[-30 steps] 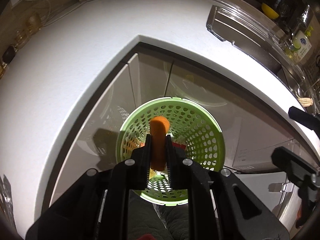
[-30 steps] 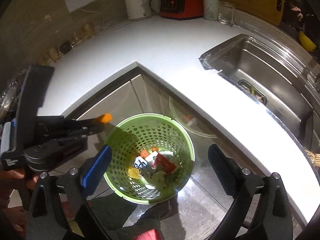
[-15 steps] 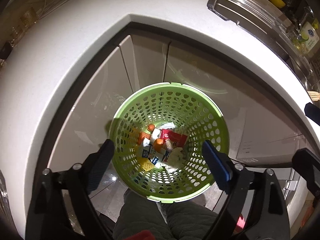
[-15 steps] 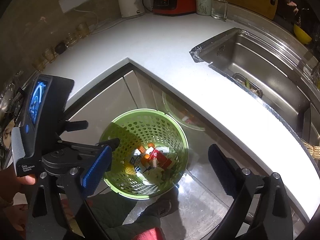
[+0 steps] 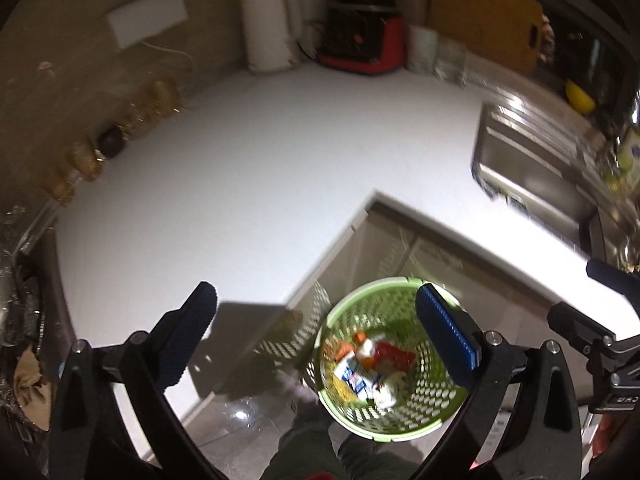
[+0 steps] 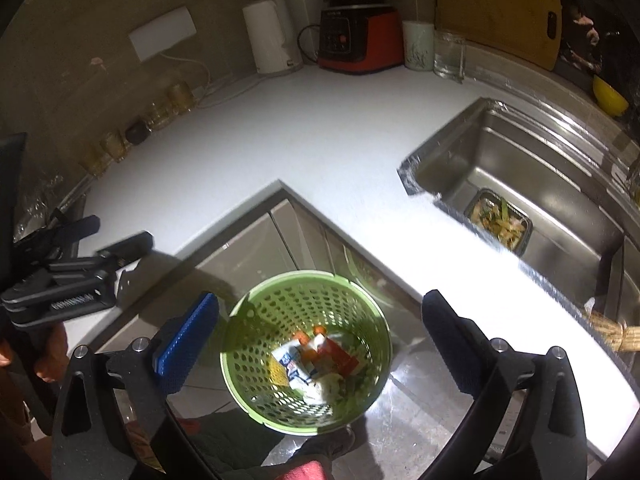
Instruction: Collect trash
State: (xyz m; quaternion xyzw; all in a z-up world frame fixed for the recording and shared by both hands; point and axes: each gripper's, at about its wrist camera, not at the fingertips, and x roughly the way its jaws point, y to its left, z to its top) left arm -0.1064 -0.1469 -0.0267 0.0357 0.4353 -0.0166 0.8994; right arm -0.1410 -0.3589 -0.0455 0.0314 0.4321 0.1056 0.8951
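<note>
A green perforated basket (image 5: 434, 402) stands on the floor below the counter corner, also in the right wrist view as the basket (image 6: 256, 344). Trash (image 5: 372, 364) lies in its bottom: wrappers, a red packet and an orange piece (image 5: 360, 336). The trash (image 6: 316, 360) shows in the right wrist view too. My left gripper (image 5: 316, 300) hangs above the basket, its jaws opening wide with nothing between them. My right gripper (image 6: 320, 306) is open and empty above the basket. The left gripper (image 6: 108, 236) shows at the left edge there.
A white L-shaped counter (image 6: 320, 132) wraps the corner. A steel sink (image 6: 532, 168) holds a tray of food scraps (image 6: 500, 220). Along the back wall stand a kettle (image 6: 272, 40), a red blender (image 6: 356, 36), a glass (image 6: 450, 54) and jars (image 6: 168, 104). A person's legs are below.
The left gripper let go of the orange piece, which dropped into the basket, and its jaws spread wide. It then rose and tilted up toward the counter. The right gripper rose slightly.
</note>
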